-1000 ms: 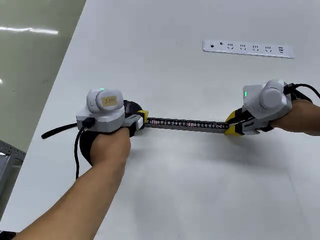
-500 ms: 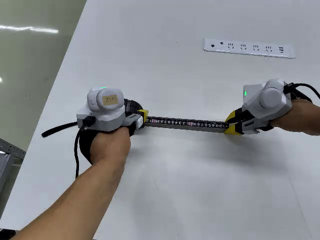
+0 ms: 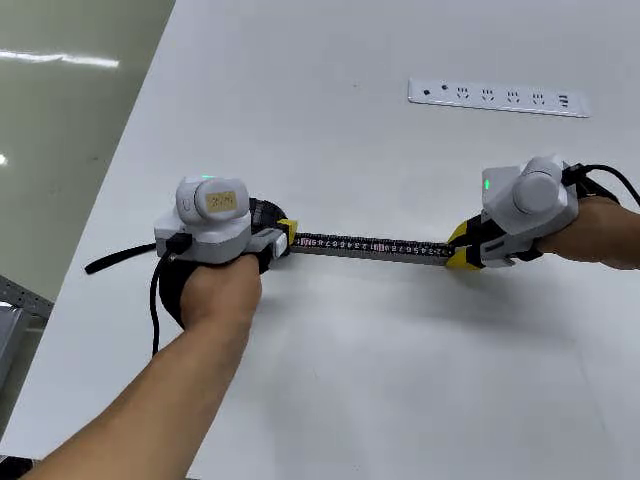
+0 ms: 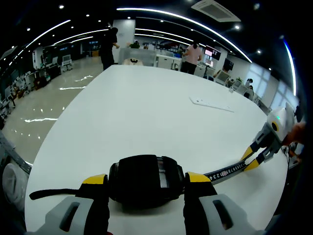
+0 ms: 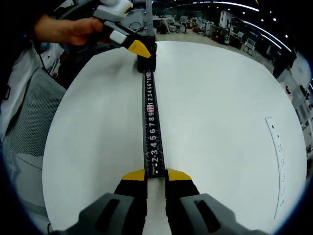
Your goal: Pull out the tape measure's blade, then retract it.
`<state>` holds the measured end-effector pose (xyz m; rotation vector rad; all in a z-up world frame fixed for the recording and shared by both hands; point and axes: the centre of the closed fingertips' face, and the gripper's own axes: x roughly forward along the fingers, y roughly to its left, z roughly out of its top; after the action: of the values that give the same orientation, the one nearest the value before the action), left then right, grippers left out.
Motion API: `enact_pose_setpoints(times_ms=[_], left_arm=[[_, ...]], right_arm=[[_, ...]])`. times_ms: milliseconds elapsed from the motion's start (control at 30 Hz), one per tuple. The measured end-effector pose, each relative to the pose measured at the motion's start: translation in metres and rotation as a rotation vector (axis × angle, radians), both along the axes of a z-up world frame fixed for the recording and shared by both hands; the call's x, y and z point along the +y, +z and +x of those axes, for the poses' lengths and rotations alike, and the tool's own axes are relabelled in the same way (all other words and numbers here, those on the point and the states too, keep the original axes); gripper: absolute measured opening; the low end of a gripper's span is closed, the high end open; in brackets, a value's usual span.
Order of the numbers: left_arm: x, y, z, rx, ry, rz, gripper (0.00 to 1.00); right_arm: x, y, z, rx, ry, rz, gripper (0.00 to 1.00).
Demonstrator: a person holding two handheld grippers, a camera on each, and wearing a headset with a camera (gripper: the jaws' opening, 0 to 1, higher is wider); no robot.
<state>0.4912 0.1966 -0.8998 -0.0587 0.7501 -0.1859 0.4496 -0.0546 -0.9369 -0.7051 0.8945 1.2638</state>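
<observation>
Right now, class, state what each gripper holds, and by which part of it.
The left gripper clamps the tape measure case by its two sides. The right gripper pinches the blade at its free end.

Site: big open-plan lab or workshop hall | white bench, power strip near its far edge | glossy floor off the left edge | long ceiling light strips, ceiling air unit | rows of desks with monitors | people standing beyond the far edge

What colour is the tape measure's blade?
The blade is black with white numbers, clearest in the right gripper view.
</observation>
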Motion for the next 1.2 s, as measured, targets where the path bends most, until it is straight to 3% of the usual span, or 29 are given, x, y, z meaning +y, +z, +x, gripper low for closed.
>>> enact_pose_setpoints(times_ms=[1200], left_arm=[[0.000, 0.000, 0.000, -0.001, -0.003, 0.002, 0.58]], right_arm=[[0.023, 0.001, 0.003, -0.001, 0.008, 0.007, 0.13]])
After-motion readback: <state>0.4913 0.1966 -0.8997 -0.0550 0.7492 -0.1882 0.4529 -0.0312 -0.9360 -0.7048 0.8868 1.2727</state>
